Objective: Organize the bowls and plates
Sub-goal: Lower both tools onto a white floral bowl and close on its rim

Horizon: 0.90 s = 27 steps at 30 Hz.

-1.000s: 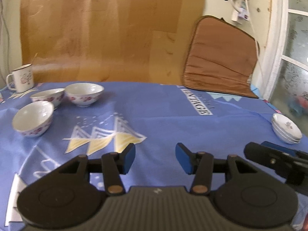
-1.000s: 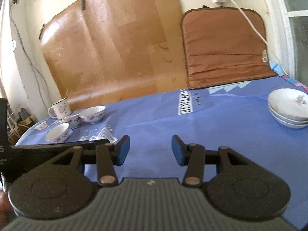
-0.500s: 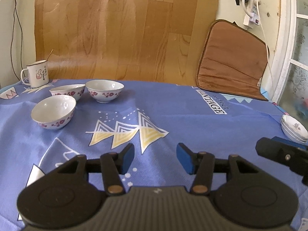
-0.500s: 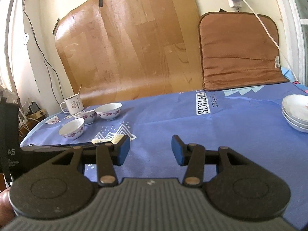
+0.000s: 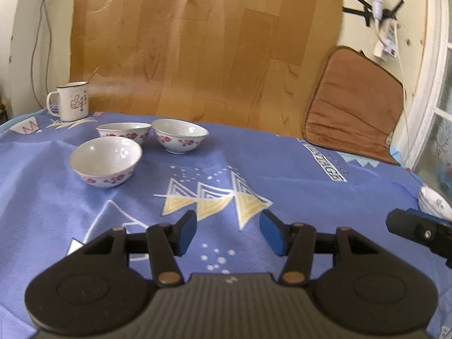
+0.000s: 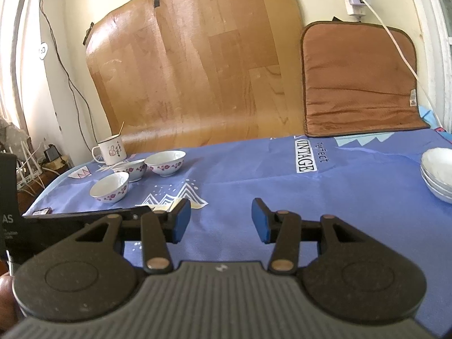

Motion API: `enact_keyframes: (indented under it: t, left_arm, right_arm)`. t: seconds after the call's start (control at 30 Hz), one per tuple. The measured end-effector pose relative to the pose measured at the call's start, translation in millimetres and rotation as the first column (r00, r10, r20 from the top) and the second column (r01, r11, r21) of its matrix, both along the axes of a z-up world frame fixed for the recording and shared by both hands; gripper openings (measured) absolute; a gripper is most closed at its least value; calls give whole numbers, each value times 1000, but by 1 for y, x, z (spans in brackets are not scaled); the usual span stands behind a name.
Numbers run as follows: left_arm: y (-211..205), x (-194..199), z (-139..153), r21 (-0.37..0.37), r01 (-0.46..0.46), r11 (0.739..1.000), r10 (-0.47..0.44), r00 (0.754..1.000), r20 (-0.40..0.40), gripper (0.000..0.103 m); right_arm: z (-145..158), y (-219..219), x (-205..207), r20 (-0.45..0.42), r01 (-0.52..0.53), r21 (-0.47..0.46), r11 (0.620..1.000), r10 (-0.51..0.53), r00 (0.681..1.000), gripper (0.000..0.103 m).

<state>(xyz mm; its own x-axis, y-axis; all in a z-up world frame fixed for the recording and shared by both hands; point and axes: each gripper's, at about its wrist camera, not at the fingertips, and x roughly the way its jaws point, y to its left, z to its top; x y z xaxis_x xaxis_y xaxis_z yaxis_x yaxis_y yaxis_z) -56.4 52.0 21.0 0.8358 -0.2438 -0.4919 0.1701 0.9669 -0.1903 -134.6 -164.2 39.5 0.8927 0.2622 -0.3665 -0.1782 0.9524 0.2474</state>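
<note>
with the left gripper (image 5: 228, 233) and right gripper (image 6: 221, 220) both empty and parted, three bowls (image 5: 106, 161) sit loose at the far left, unstacked, while plates (image 6: 438, 173) sit piled far right.

White bowls (image 5: 106, 161), pink floral bands; blue tablecloth (image 5: 282, 169), yellow-white triangles; brown cushion (image 6: 356, 79).

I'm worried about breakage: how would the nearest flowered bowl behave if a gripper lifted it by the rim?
The nearest bowl looks like glazed ceramic, so probably stiff, brittle and slippery against the fingers. It stands on a small foot, so a sideways push might tip it. It sits apart from the other two bowls, so lifting probably wouldn't knock them.
</note>
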Motion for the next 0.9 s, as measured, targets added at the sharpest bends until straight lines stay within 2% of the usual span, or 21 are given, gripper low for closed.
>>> enact_keyframes:
  t: [0.2,0.4,0.67,0.9]
  left_arm:
    - [31,-1,-1,-30,-53,998,54,998,16,52]
    - [77,12,-3,-75,-135,988,137,990,19,53]
    - [150,45,1,-159,-293,943,297,955,2,54]
    - [170,67,15,-133,-249,959,249,968,-17,54]
  right_arm:
    - [-4,27,21,-41,-71,-19,997,70,997,51]
    - [-10,62,50,-121,-159,-14,987,156,980,50]
    - [7,102,96,-190,-269,27,963,269,944,49]
    - [31,138,139,-265,-362,32,932,357,896,49]
